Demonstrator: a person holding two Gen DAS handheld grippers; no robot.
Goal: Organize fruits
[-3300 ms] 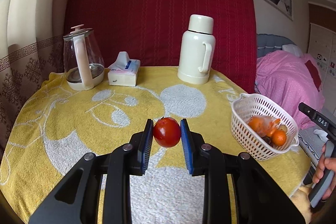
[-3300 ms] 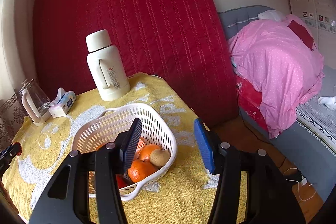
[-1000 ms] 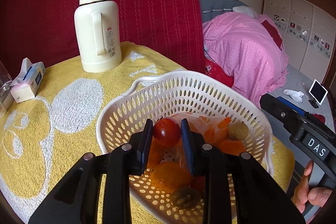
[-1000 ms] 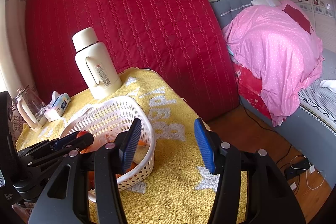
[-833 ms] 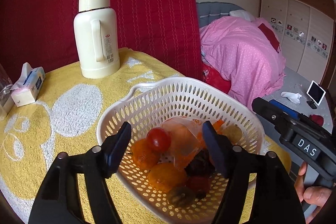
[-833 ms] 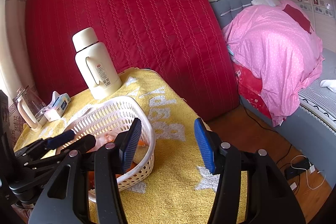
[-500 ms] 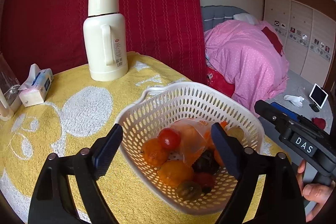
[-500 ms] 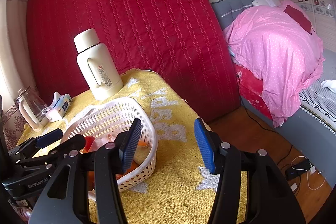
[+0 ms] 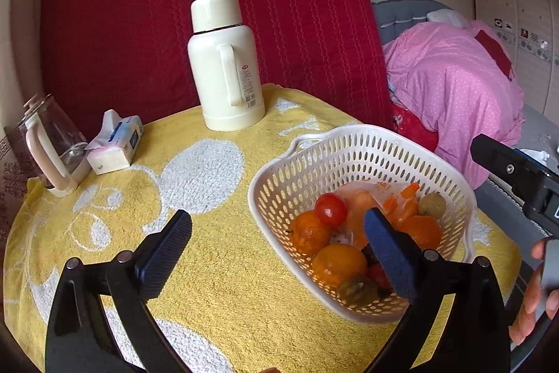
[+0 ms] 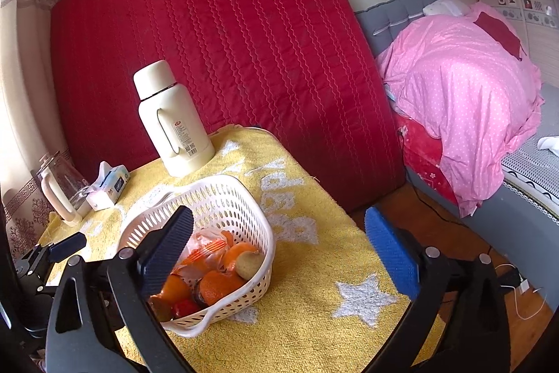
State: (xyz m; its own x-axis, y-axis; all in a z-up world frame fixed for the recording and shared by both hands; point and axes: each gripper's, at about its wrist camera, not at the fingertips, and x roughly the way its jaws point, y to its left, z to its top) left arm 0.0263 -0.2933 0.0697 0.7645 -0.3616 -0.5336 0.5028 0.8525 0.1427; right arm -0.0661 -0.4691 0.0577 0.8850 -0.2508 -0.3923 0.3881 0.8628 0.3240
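A white slotted basket [image 9: 307, 163] stands on the yellow towel at the table's right side. In it lie a red tomato [image 9: 331, 209], several oranges [image 9: 338, 263], a kiwi [image 9: 357, 289] and a clear bag. My left gripper [image 9: 277, 249] is open and empty, above the towel just left of the basket's near rim. My right gripper [image 10: 277, 249] is open and empty, right of the basket [image 10: 241, 198], near the table's right edge. The left gripper also shows in the right wrist view [image 10: 66, 243].
A cream thermos [image 9: 223, 65] stands at the back. A tissue pack [image 9: 115, 145] and a glass kettle [image 9: 49, 145] sit at the back left. A bed with a pink quilt [image 10: 464, 114] lies to the right, past the table's edge.
My left gripper carried the tomato to the basket, opened and let it go among the oranges, then drew back and to the left. The right gripper stayed open, nearly still.
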